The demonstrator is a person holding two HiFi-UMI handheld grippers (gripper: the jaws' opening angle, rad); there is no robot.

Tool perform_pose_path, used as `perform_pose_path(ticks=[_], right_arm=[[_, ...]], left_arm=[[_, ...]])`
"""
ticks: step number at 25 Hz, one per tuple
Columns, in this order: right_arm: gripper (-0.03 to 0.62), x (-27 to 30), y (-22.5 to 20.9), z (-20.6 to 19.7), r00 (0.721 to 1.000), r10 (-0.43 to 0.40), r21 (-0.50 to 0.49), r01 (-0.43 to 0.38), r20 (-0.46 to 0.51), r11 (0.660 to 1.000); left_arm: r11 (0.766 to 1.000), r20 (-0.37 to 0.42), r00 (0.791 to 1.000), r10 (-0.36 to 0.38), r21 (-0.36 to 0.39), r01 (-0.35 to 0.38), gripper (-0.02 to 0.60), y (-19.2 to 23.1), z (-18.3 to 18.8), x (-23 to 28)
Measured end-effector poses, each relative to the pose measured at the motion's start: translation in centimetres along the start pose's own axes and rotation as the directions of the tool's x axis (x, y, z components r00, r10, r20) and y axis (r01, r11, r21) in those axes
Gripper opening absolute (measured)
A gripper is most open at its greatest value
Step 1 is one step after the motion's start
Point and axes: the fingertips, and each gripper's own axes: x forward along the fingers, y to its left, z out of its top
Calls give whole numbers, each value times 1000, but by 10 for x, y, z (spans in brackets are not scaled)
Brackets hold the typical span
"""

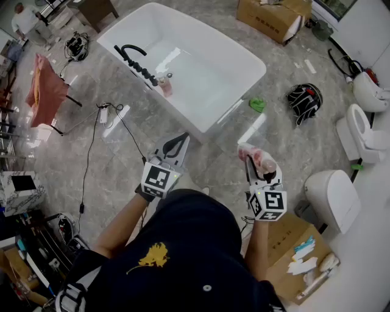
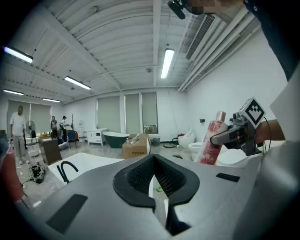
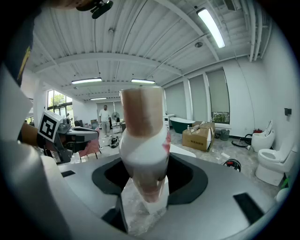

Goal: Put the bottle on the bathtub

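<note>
My right gripper (image 1: 256, 166) is shut on a pink bottle (image 1: 261, 159) with a tan cap, held upright over the floor short of the white bathtub (image 1: 234, 103). In the right gripper view the bottle (image 3: 143, 140) fills the middle between the jaws of the right gripper (image 3: 143, 190). My left gripper (image 1: 181, 141) hangs beside it on the left, shut and holding nothing. Its own view shows the left gripper (image 2: 156, 177) with pads together, and the bottle (image 2: 210, 143) off to the right. A second pink bottle (image 1: 164, 85) stands on the tub's near rim by the black faucet (image 1: 131, 52).
Two toilets (image 1: 359, 131) (image 1: 332, 195) stand at the right. A black bag (image 1: 304, 100) and a green object (image 1: 257, 105) lie near the tub's corner. Cardboard boxes sit at the top right (image 1: 271, 15) and bottom right (image 1: 292, 244). A cable (image 1: 91, 152) crosses the floor at the left.
</note>
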Motion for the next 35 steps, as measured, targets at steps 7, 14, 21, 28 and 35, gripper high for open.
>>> perform_pose_path(ticks=[7, 14, 21, 28, 35], right_arm=[[219, -27, -1, -10, 999, -31, 19, 31, -16, 999], [219, -23, 7, -7, 1000, 8, 18, -8, -13, 1000], [221, -27, -4, -21, 999, 19, 58, -16, -36, 998], [221, 5, -23, -32, 996, 15, 81, -7, -91, 997], [221, 59, -51, -28, 992, -24, 84, 35, -124, 996]], left_arm=[[1000, 40, 999, -15, -17, 16, 18, -16, 4, -5], [1000, 58, 998, 6, 6, -6, 18, -13, 8, -8], [1000, 34, 999, 6, 15, -7, 18, -22, 4, -9], [999, -30, 999, 35, -16, -36, 18, -6, -19, -1], [995, -10, 998, 61, -75, -62, 18, 33, -31, 57]])
